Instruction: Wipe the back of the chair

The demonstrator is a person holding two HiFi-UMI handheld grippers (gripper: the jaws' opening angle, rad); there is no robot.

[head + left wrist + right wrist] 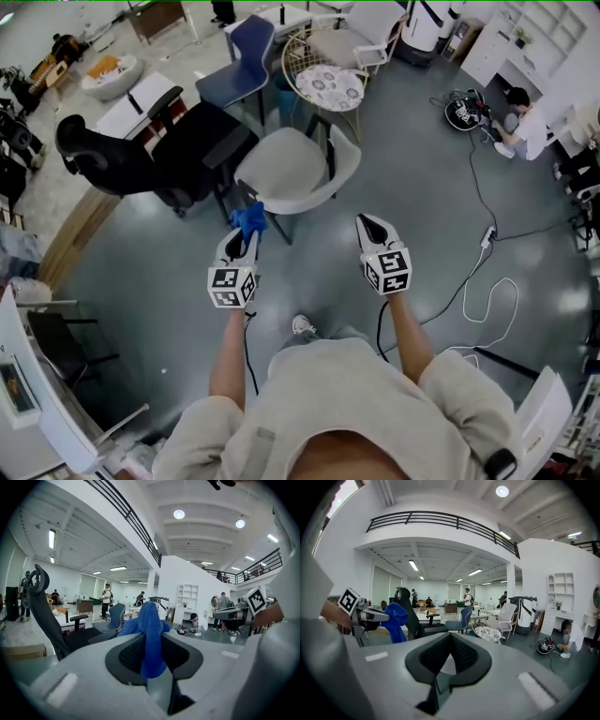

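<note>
Left tongs are clenched on a bunched blue cloth, held at the near edge of the pale grey shell chair; I cannot tell whether it touches. I see the chair's smooth rounded seat, low curved back and dark legs. My right tongs are pressed together, with nothing between them, near the chair but apart from it.

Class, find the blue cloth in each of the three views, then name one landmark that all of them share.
Head view: blue cloth left of centre, at the left gripper's tip.
Left gripper view: cloth at centre, pinched between the jaws.
Right gripper view: cloth at left, hanging.
Shared landmark: black office chair.
</note>
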